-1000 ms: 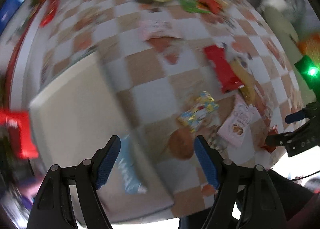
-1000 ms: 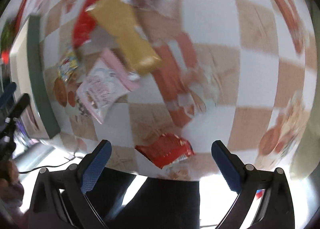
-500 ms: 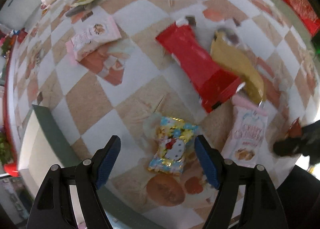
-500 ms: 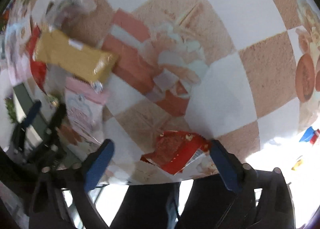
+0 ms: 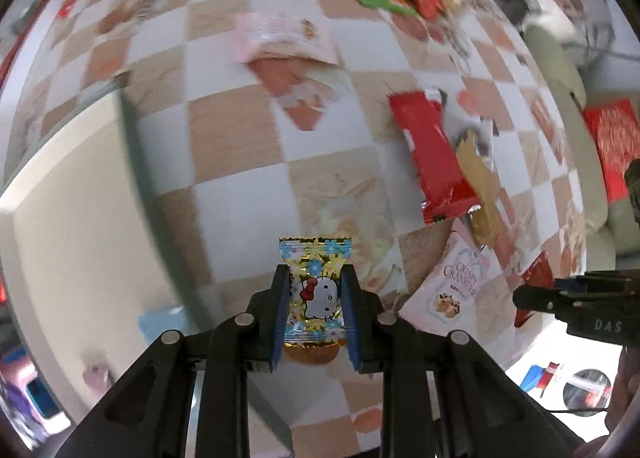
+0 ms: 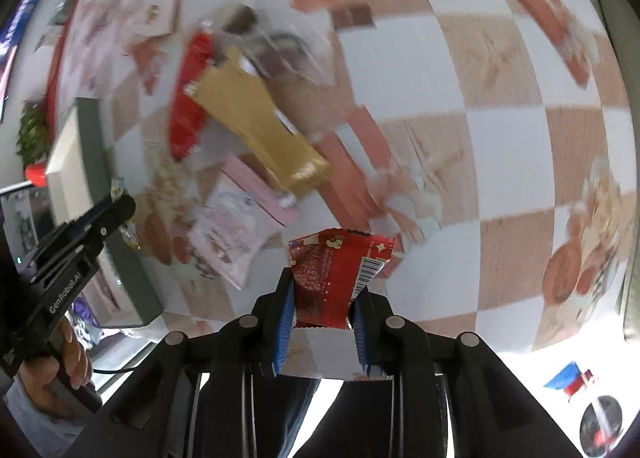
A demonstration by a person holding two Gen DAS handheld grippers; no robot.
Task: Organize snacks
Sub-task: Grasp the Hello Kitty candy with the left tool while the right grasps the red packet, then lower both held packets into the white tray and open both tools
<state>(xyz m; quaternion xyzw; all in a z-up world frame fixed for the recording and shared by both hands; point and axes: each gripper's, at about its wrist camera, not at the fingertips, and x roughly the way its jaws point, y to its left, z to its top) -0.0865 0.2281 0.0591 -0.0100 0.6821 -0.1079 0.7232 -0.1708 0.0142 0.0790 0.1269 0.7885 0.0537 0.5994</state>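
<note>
Clamping a small cartoon-cat candy packet (image 5: 316, 295) between its blue pads, the left gripper (image 5: 315, 310) holds it above the checkered desk (image 5: 240, 138), beside a cream tray (image 5: 80, 218). The right gripper (image 6: 322, 310) has its jaws shut on a crumpled red snack packet (image 6: 336, 270), near a pink cracker bag (image 6: 236, 234) and a gold packet (image 6: 260, 126).

Your left gripper (image 5: 314, 312), wide apart a second ago, now clamps the cartoon candy packet (image 5: 315, 294) off the checkered tablecloth (image 5: 240, 138); your right gripper (image 6: 322, 312) likewise pinches the red snack packet (image 6: 334, 270).
</note>
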